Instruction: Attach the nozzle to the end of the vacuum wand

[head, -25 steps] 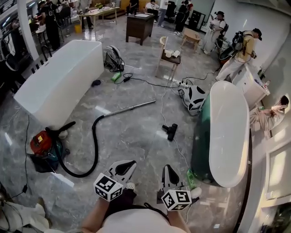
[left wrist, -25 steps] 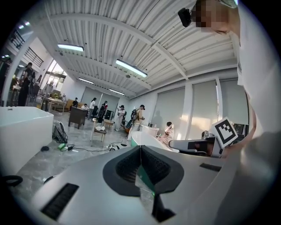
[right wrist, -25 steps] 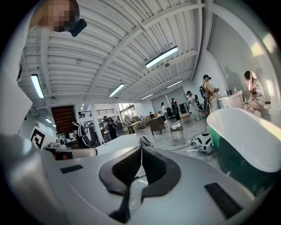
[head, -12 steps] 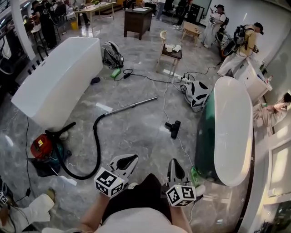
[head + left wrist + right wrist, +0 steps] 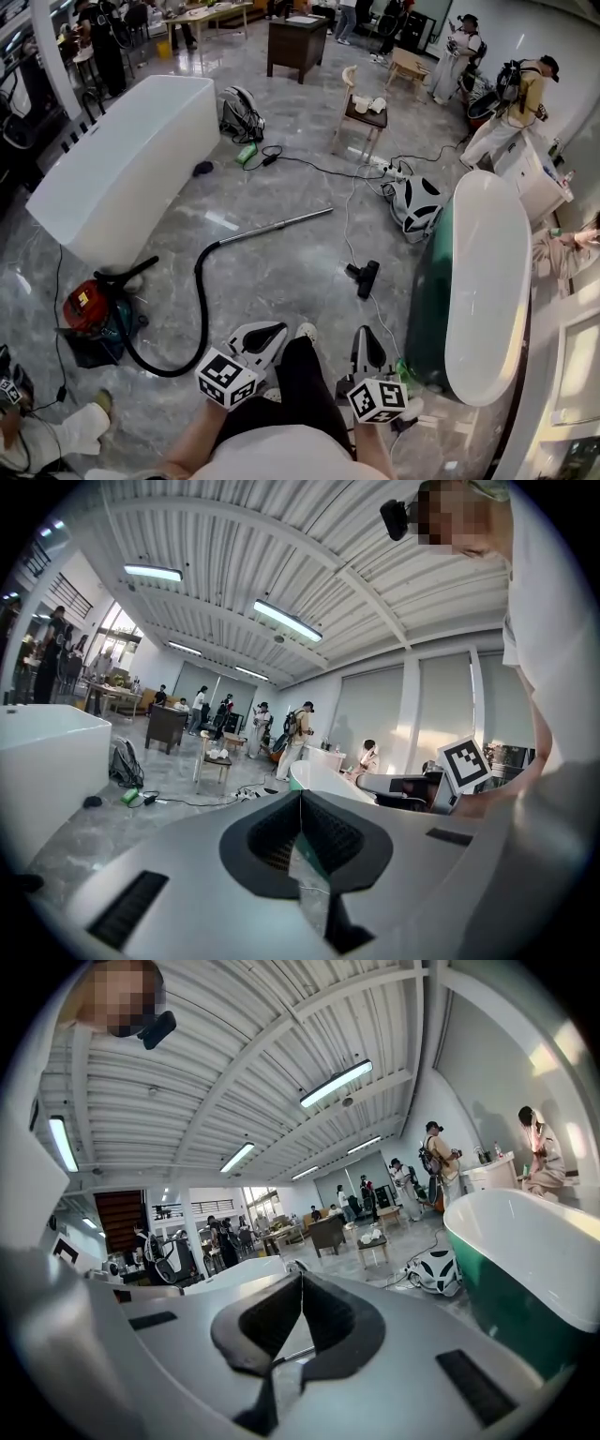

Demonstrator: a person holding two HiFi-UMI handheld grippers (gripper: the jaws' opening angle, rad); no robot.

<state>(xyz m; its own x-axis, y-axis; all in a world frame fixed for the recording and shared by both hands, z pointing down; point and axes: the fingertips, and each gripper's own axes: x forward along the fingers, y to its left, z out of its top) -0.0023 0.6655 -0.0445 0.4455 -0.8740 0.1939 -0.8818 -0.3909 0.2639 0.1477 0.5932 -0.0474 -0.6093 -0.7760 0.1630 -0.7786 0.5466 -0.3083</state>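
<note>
Black floor nozzle (image 5: pixel 364 278), lying on the grey marble floor (image 5: pixel 281 300), detached, silver vacuum wand (image 5: pixel 278 225), straight tube lying flat on the floor, its bare free end well apart from the nozzle

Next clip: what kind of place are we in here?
Probably a big open hall, perhaps a showroom or recording studio: a white bathtub and a green bathtub stand loose on a marble-look floor, with a dark desk and several people at the back.
</note>
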